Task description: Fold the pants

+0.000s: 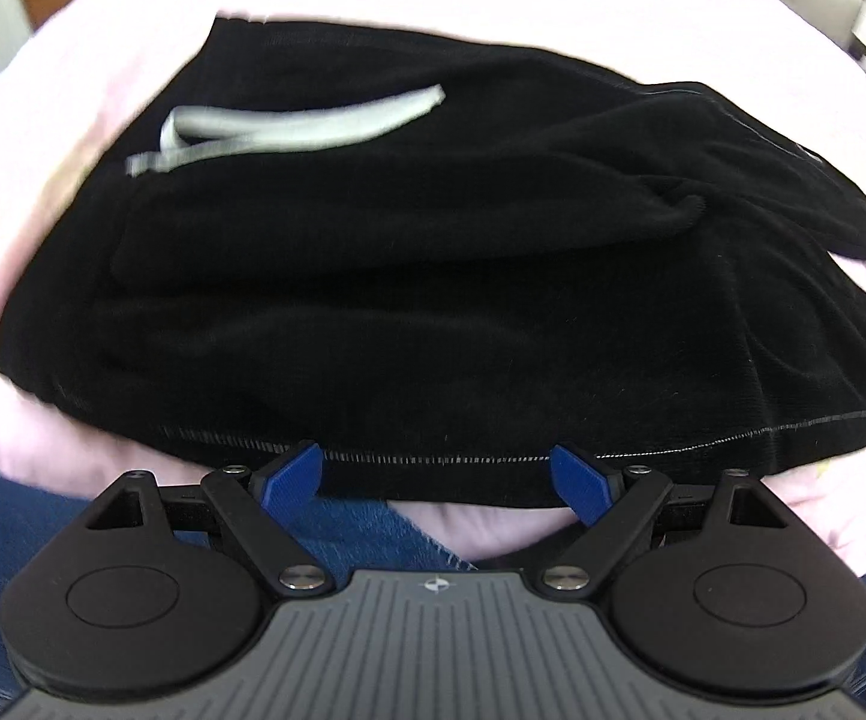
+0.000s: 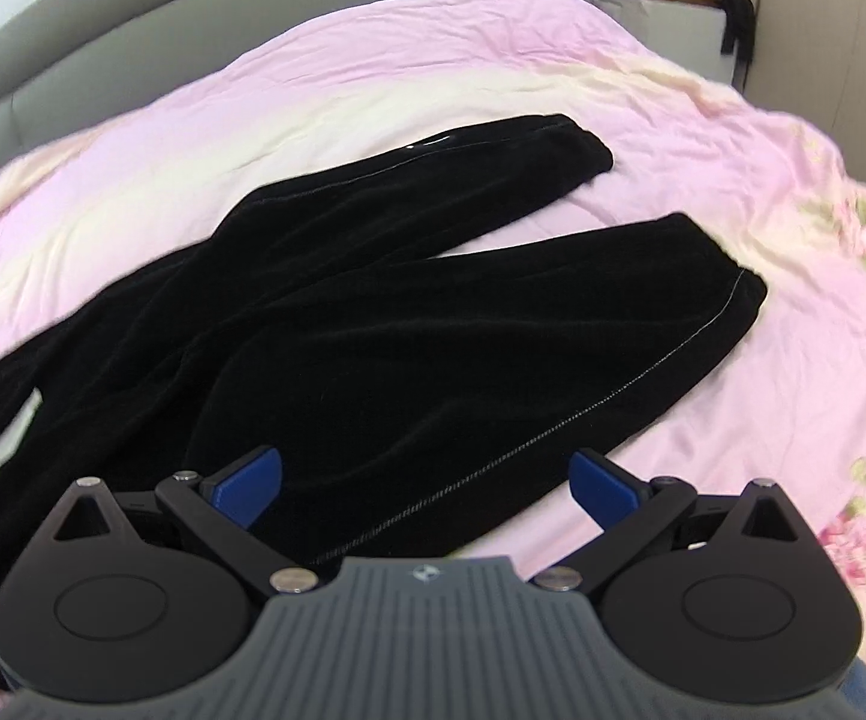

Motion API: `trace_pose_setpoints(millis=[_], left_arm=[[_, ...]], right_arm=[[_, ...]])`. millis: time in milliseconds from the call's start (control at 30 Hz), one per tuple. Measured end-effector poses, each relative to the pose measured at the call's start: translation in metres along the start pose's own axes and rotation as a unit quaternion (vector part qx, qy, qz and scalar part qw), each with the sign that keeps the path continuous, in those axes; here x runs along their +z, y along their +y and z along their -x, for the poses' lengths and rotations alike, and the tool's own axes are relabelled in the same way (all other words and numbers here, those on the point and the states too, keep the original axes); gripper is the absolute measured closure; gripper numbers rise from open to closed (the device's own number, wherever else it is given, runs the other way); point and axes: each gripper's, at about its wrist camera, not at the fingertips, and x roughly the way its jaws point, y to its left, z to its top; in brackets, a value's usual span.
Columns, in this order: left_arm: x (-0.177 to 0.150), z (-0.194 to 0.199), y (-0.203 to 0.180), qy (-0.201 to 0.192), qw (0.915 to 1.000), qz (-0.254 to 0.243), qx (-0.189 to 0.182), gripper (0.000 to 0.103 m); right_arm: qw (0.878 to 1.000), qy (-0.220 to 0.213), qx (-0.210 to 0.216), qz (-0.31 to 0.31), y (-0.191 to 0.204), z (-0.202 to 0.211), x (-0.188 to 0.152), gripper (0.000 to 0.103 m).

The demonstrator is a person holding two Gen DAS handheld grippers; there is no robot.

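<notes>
Black pants point(image 2: 373, 312) lie spread on the pink bedsheet point(image 2: 733, 360), legs apart, white drawstring point(image 1: 289, 126) at the waistband; L gripper point(image 1: 439, 474) released, fingers wide at the near side seam; R gripper point(image 2: 427, 480) released too, over a leg; grey headboard point(image 2: 133, 42) behind.

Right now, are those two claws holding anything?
Left gripper: open, holding nothing, at the edge of the black pants.
Right gripper: open, holding nothing, over the pants.
</notes>
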Motion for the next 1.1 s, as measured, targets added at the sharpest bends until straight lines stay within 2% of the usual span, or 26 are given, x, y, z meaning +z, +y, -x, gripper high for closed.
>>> trace_pose_setpoints(millis=[133,200,267,333,433,467,500,567,667,733,800,833,900,933,1000,1067,1100], left_arm=[[-0.005,-0.017,0.015,0.034,0.9963,0.069,-0.038,0.002],[-0.007,-0.027,0.019,0.055,0.9917,0.098,-0.063,0.002],[-0.008,-0.036,0.023,0.071,0.9859,0.128,-0.081,0.002],[-0.009,-0.042,0.027,0.078,0.9781,0.170,-0.091,0.002],[-0.010,-0.045,0.036,0.055,0.9652,0.230,-0.112,0.002],[-0.013,-0.046,0.039,0.048,0.9593,0.250,-0.121,0.002],[-0.015,-0.049,0.043,0.043,0.9500,0.276,-0.139,0.002],[-0.017,-0.061,0.048,0.062,0.9313,0.318,-0.166,0.003],[-0.015,-0.068,0.047,0.068,0.9221,0.343,-0.166,0.003],[-0.015,-0.075,0.049,0.072,0.9096,0.370,-0.176,0.003],[-0.017,-0.082,0.053,0.071,0.8979,0.395,-0.181,0.005],[-0.017,-0.084,0.057,0.067,0.8904,0.412,-0.181,0.008],[-0.022,-0.086,0.064,0.063,0.8713,0.449,-0.187,0.028],[-0.026,-0.088,0.069,0.060,0.8592,0.470,-0.193,0.032],[-0.034,-0.088,0.081,0.047,0.8331,0.508,-0.213,0.049],[-0.039,-0.086,0.089,0.032,0.8192,0.523,-0.233,0.056],[-0.039,-0.085,0.090,0.026,0.8162,0.523,-0.245,0.058]], right_arm=[[0.998,0.008,0.010,-0.067,-0.031,-0.023,0.017,0.005],[0.991,0.025,0.022,-0.130,-0.051,-0.037,0.024,0.005],[0.974,0.052,0.056,-0.212,-0.075,-0.050,0.023,0.005],[0.951,0.074,0.090,-0.287,-0.094,-0.066,0.019,0.005],[0.924,0.084,0.098,-0.361,-0.111,-0.083,0.008,0.005],[0.917,0.083,0.096,-0.377,-0.115,-0.087,0.005,0.005],[0.911,0.082,0.096,-0.393,-0.118,-0.091,0.002,0.005],[0.898,0.081,0.095,-0.422,-0.124,-0.097,-0.003,0.006],[0.882,0.075,0.094,-0.455,-0.137,-0.103,-0.006,0.011],[0.872,0.065,0.094,-0.476,-0.140,-0.103,-0.011,0.012],[0.858,0.062,0.090,-0.503,-0.147,-0.107,-0.014,0.017],[0.848,0.060,0.089,-0.519,-0.152,-0.110,-0.016,0.018],[0.826,0.060,0.089,-0.553,-0.163,-0.116,-0.019,0.022],[0.813,0.056,0.090,-0.572,-0.169,-0.118,-0.021,0.022],[0.794,0.040,0.091,-0.600,-0.186,-0.117,-0.025,0.025],[0.789,0.027,0.082,-0.609,-0.194,-0.117,-0.023,0.028],[0.788,0.023,0.077,-0.610,-0.197,-0.118,-0.022,0.033]])
